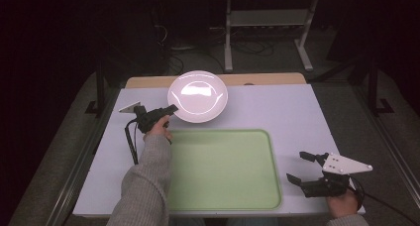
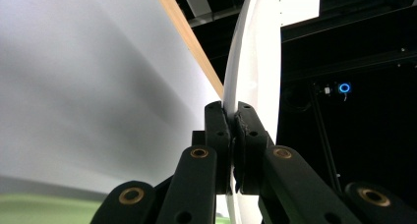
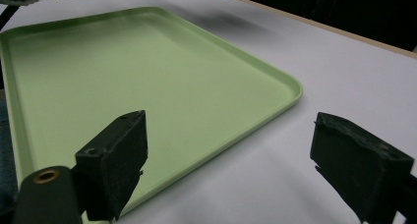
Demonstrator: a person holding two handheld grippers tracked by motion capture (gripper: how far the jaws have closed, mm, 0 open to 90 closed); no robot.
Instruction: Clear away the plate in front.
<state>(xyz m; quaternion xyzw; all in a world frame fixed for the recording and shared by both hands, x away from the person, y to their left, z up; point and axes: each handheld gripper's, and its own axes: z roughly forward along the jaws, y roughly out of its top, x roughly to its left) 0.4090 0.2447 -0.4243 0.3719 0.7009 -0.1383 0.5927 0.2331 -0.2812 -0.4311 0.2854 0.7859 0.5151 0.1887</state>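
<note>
Left tool (image 1: 171, 108) clamped on white plate (image 1: 198, 96) rim, beyond green tray (image 1: 223, 169). Right tool (image 1: 299, 166) spread apart beside tray's right edge, over white bench (image 1: 292, 112).

From the left gripper view the white plate (image 2: 251, 62) runs off the top edge. The green tray (image 3: 147, 86) is cut off at the right gripper view's left edge.
</note>
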